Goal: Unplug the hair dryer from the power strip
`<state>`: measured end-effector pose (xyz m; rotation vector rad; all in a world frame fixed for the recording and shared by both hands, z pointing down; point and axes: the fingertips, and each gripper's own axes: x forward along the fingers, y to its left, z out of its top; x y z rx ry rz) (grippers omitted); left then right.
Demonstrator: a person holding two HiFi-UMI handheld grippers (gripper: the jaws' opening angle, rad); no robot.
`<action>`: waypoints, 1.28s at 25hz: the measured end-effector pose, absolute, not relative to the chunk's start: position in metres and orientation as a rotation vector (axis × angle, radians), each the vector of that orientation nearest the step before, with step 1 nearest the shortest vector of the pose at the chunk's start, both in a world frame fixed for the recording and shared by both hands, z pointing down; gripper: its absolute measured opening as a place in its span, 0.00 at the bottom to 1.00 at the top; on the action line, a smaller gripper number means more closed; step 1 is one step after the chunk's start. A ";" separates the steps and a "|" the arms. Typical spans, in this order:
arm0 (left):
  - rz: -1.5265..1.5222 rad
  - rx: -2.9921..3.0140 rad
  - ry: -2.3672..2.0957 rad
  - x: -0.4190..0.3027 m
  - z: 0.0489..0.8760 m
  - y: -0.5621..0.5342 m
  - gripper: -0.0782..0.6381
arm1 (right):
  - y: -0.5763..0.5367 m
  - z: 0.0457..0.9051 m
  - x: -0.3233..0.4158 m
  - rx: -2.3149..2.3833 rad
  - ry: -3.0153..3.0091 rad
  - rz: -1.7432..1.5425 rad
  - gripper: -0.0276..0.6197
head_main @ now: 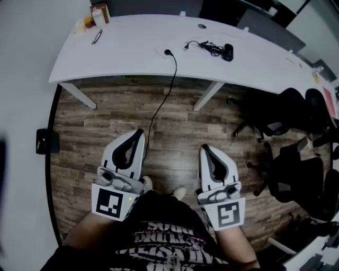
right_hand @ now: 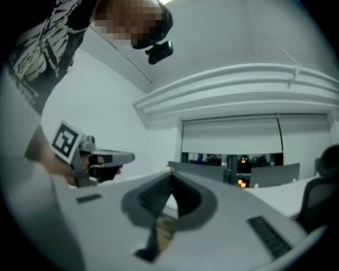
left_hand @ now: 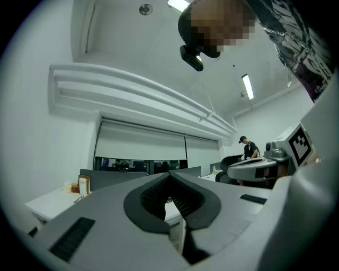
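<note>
A black hair dryer point(head_main: 228, 52) lies on the white desk point(head_main: 132, 37) at the back right, its cord point(head_main: 207, 47) bundled beside it. Left of it a black plug point(head_main: 168, 52) sits at a faint white power strip point(head_main: 160, 51). From that plug a black cable point(head_main: 161, 103) drops over the desk's front edge to the floor. Both grippers hang low in front of the person, far from the desk. My left gripper point(head_main: 139, 132) point(left_hand: 169, 175) is shut and empty. My right gripper point(head_main: 204, 148) point(right_hand: 170, 178) is shut too, with nothing in it.
Glasses point(head_main: 97, 36) and small boxes point(head_main: 98, 14) sit on the desk's far left corner. Black office chairs point(head_main: 288, 137) crowd the right side over the wood floor point(head_main: 106, 116). A second person point(left_hand: 248, 148) stands far off in the left gripper view.
</note>
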<state>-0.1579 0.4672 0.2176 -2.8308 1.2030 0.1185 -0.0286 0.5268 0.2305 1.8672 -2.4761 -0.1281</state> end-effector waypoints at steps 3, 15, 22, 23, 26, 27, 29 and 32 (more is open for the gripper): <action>0.095 -2.840 1.207 -0.163 0.220 0.471 0.14 | 0.532 0.232 -0.033 1.860 -2.470 -0.108 0.09; 0.129 -2.882 1.172 -0.184 0.220 0.473 0.14 | 0.528 0.228 -0.057 1.891 -2.455 -0.104 0.09; 0.100 -2.902 1.210 -0.180 0.236 0.450 0.14 | 0.513 0.236 -0.045 1.892 -2.409 -0.115 0.09; 0.097 -2.899 1.220 -0.177 0.238 0.445 0.14 | 0.508 0.237 -0.040 1.888 -2.405 -0.122 0.09; 0.108 -2.898 1.264 -0.164 0.237 0.432 0.14 | 0.493 0.241 -0.023 1.874 -2.413 -0.103 0.09; 0.099 -2.895 1.270 -0.160 0.237 0.430 0.14 | 0.488 0.242 -0.018 1.867 -2.423 -0.094 0.09; 0.073 -2.889 1.279 -0.151 0.239 0.425 0.14 | 0.479 0.243 -0.011 1.848 -2.446 -0.094 0.09; 0.072 -2.888 1.321 -0.141 0.243 0.416 0.14 | 0.469 0.245 -0.001 1.824 -2.468 -0.078 0.09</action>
